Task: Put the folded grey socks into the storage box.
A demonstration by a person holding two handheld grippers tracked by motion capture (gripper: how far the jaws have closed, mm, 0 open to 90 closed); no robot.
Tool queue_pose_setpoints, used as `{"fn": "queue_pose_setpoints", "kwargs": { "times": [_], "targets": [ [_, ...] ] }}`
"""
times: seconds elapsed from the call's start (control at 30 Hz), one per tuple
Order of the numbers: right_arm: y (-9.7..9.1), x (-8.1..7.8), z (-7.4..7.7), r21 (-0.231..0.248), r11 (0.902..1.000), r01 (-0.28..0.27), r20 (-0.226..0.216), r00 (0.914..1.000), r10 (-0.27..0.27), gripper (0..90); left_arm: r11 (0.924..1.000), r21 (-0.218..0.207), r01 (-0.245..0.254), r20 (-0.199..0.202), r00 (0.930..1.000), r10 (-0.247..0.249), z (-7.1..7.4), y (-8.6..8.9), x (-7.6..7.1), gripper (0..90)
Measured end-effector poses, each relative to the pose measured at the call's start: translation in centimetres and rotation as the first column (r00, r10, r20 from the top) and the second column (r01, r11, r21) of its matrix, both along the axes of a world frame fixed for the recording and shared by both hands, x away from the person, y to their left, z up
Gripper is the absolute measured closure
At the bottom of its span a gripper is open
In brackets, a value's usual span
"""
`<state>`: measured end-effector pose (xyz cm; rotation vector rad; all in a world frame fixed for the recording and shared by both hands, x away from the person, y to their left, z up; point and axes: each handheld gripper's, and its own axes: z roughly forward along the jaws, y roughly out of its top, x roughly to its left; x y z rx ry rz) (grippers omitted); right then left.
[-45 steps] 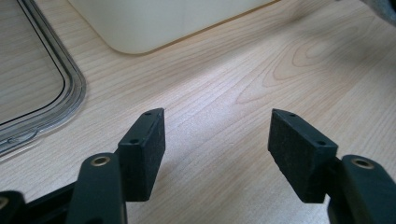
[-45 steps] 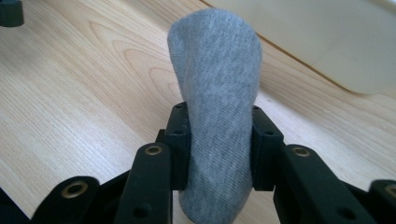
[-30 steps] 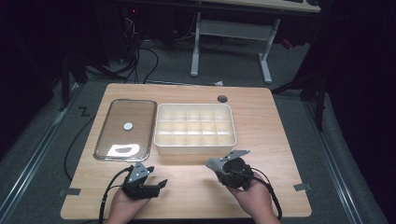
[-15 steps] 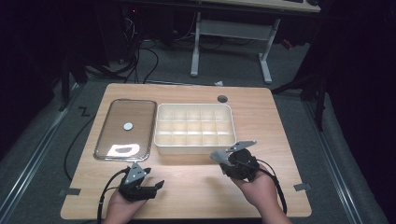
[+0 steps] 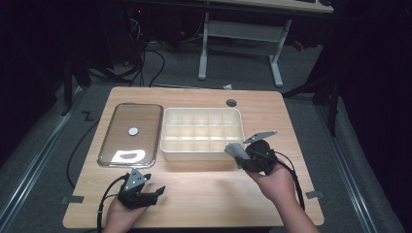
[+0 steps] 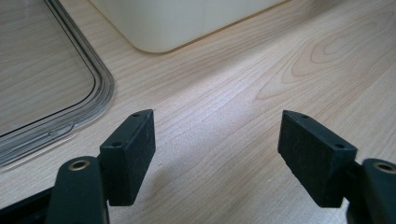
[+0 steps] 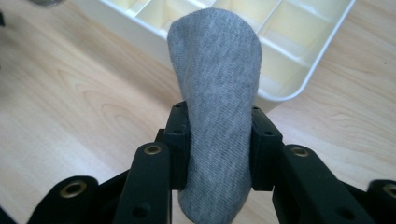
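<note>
Right fingers [image 7: 264, 140]: clamped on grey rolled fabric piece [image 7: 217, 107], apparently a sock
Left fingers [image 6: 128, 154]: wide, on nothing
Spot: beside cream compartment tray [image 5: 201, 145]

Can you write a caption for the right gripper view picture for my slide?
Right gripper clamps a rolled grey sock above the wooden table, near the white divided box.

Matt grey knitted cloth [image 7: 215, 107] is being shown against a glossy cream plastic tray [image 7: 322, 56] and a smooth wood-grain desk [image 7: 70, 93].
</note>
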<state>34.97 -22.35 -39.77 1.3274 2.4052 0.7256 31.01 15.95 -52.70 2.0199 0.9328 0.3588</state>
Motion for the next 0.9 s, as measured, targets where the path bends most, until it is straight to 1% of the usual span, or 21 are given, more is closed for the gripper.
{"fn": "queue_pose_setpoints", "kwargs": {
  "times": [0.17, 0.33, 0.43, 0.5, 0.6, 0.67, 0.73, 0.83, 0.9],
  "targets": [
    [0.2, 2.2, 0.3, -0.029, 0.9995, 0.006, -0.024, 0.9997, -0.007, 67.7, 1.0000, -0.007, -0.002, 0.006, 1.0000, 0.002, 0.1, -0.1, 0.1, 28.1],
    [0.7, 4.4, 0.2, -0.060, 0.9982, 0.004, -0.055, 0.9984, -0.007, 67.7, 0.9999, 0.002, 0.010, 0.006, 0.9999, -0.010, 0.0, -0.3, 0.0, 28.1],
    [0.9, 5.6, 0.1, -0.076, 0.9971, -0.003, -0.082, 0.9966, -0.003, 67.7, 0.9999, 0.000, 0.014, 0.006, 0.9999, -0.014, 0.0, -0.3, 0.0, 28.0],
    [1.1, 6.6, -0.1, -0.086, 0.9963, -0.003, -0.111, 0.9939, -0.006, 67.8, 0.9999, 0.001, 0.013, 0.005, 0.9999, -0.013, 0.0, -0.2, 0.0, 28.1],
    [1.3, 7.8, -0.2, -0.097, 0.9952, -0.009, -0.136, 0.9906, -0.005, 67.8, 0.9999, -0.005, 0.009, 0.004, 0.9999, -0.009, 0.0, -0.2, 0.0, 28.0],
    [1.5, 8.7, -0.2, -0.090, 0.9959, -0.011, -0.161, 0.9869, -0.004, 67.7, 0.9999, -0.005, 0.010, 0.005, 0.9999, -0.010, 0.1, -0.1, 0.1, 28.1],
    [1.8, 9.4, -0.2, -0.113, 0.9934, -0.019, -0.175, 0.9845, -0.001, 67.8, 0.9999, -0.005, 0.010, 0.005, 0.9999, -0.010, 0.1, -0.1, 0.1, 28.1],
    [2.1, 10.4, -0.7, -0.150, 0.9886, -0.014, -0.211, 0.9773, -0.018, 67.9, 0.9999, -0.005, 0.012, 0.004, 0.9999, -0.012, 0.0, -0.1, 0.1, 28.0],
    [2.1, 11.2, -1.3, -0.169, 0.9854, -0.019, -0.263, 0.9643, -0.027, 67.9, 0.9999, -0.003, 0.015, 0.001, 0.9999, -0.015, 0.0, -0.1, 0.2, 28.1]
  ]
}}
